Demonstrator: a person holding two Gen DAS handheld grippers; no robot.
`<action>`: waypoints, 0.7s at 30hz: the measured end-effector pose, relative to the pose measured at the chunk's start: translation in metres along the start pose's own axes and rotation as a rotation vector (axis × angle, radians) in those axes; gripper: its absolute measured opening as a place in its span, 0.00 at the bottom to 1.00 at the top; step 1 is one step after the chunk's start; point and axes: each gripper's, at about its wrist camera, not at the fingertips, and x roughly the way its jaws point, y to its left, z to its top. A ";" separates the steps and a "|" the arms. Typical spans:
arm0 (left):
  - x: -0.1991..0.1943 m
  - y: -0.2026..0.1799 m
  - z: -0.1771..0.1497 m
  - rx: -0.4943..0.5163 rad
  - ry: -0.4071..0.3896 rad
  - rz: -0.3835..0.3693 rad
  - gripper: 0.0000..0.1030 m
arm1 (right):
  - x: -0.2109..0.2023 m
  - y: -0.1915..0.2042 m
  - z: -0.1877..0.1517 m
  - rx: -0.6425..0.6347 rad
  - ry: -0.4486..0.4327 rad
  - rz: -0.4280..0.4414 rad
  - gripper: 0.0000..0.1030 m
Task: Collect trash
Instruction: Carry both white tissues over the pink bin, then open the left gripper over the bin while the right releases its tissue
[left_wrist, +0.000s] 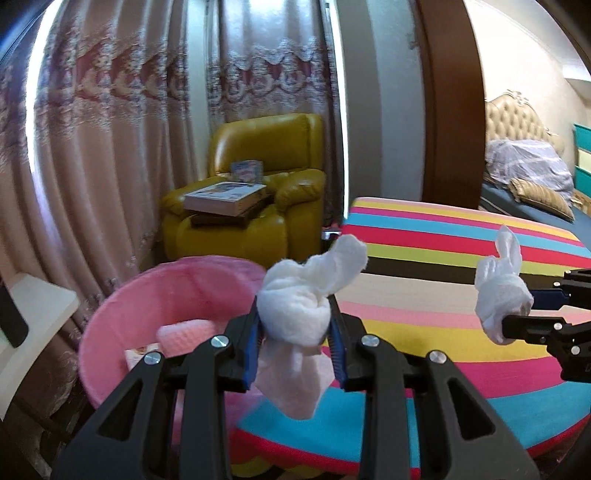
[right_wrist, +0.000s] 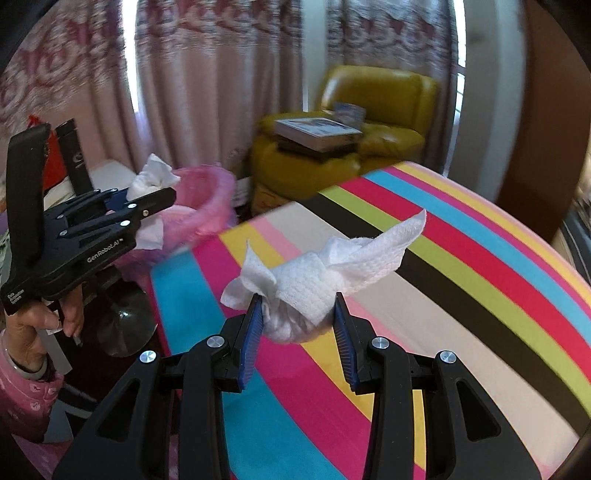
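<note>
My left gripper (left_wrist: 295, 325) is shut on a crumpled white tissue wad (left_wrist: 299, 299), held in the air just right of a pink-lined trash bin (left_wrist: 122, 295). In the right wrist view the same left gripper (right_wrist: 155, 199) and its tissue wad (right_wrist: 151, 179) hover at the rim of the pink trash bin (right_wrist: 207, 199). My right gripper (right_wrist: 299, 317) is shut on a second white paper towel wad (right_wrist: 310, 291) above the striped surface. From the left wrist view that right gripper (left_wrist: 517, 314) enters from the right edge with its paper towel wad (left_wrist: 498, 291).
A rainbow-striped table top (left_wrist: 443, 258) fills the right and foreground. Behind stand a yellow leather armchair (left_wrist: 266, 147) with stacked books (left_wrist: 225, 201), patterned curtains (left_wrist: 110, 129), a white shelf (left_wrist: 33, 306) at left and a bed (left_wrist: 524, 173) far right. A hand (right_wrist: 33, 321) holds the left gripper.
</note>
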 end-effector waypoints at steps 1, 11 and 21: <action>-0.001 0.009 0.000 -0.007 -0.002 0.011 0.31 | 0.003 0.004 0.004 -0.011 -0.003 0.009 0.36; -0.001 0.104 0.003 -0.103 0.023 0.089 0.31 | 0.038 0.058 0.062 -0.117 -0.054 0.130 0.36; 0.014 0.170 0.006 -0.181 0.056 0.109 0.31 | 0.082 0.109 0.100 -0.216 -0.056 0.234 0.37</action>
